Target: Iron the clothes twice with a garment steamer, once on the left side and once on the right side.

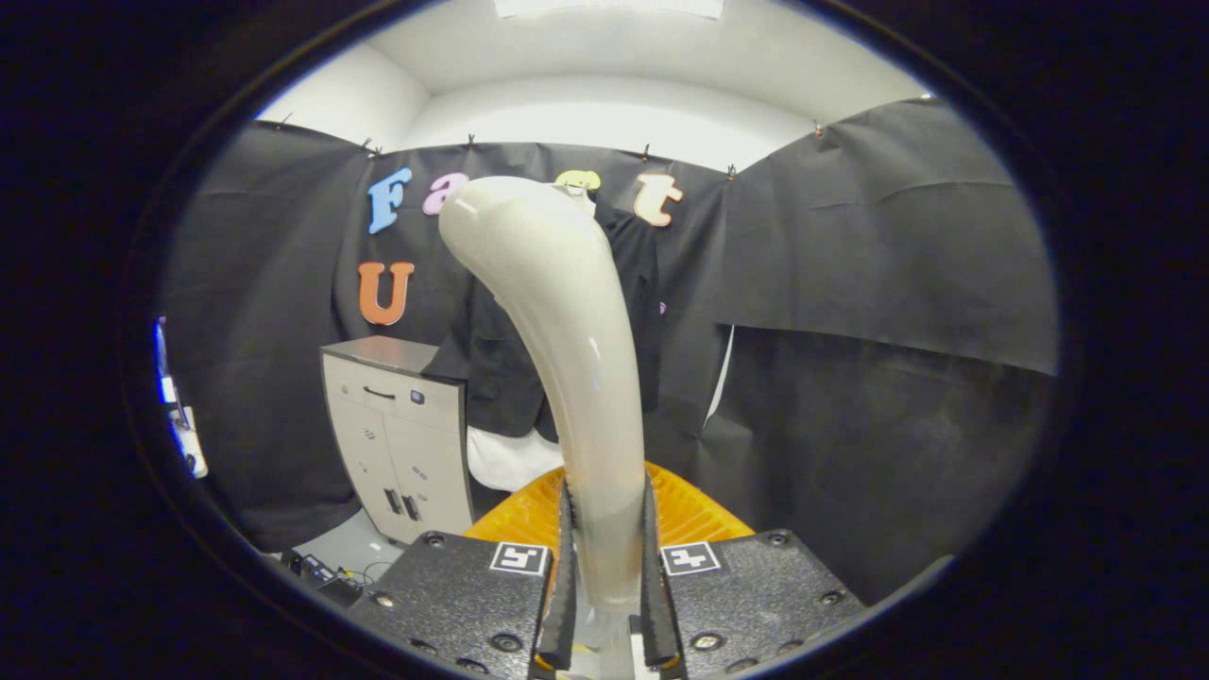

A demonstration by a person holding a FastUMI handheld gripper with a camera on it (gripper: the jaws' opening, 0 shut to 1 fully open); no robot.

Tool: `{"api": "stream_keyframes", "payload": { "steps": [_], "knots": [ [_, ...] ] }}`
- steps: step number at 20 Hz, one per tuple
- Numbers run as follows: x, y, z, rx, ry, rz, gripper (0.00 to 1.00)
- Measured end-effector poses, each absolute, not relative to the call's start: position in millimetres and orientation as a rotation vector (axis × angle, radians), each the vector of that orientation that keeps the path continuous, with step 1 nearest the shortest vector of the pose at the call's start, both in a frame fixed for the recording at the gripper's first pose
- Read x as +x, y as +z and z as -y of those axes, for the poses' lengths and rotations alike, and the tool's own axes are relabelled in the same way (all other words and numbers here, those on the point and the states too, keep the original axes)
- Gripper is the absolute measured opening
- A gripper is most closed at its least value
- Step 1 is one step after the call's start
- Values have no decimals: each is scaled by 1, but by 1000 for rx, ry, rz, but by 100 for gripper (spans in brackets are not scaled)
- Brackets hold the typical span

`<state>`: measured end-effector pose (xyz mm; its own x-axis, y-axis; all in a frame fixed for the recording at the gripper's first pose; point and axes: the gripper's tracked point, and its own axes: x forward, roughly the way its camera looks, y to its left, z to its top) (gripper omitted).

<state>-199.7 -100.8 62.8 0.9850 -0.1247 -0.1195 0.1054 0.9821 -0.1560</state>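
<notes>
My gripper (pixel 606 529) is shut on the handle of a cream-white garment steamer (pixel 557 331). The handle rises between the two black fingers (pixel 565 557) and curves away to the upper left, its head end high up in front of the booth wall. A dark garment (pixel 501 368) hangs on the wall beyond the steamer, partly hidden behind it, with a strip of white cloth (pixel 505 458) below its hem. The steamer's head looks short of the garment; the gap cannot be judged.
A grey cabinet (pixel 406 444) with a dark top stands left of the garment. An orange ribbed thing (pixel 689 510) lies just ahead of the fingers, under the steamer. Cables and small devices (pixel 326 576) lie on the floor near the cabinet.
</notes>
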Motion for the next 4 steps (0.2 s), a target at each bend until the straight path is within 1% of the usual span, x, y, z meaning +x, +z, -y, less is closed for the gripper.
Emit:
{"api": "stream_keyframes", "payload": {
  "steps": [4],
  "knots": [
    [-226,62,105,-127,-93,-142,30]
  ]
}}
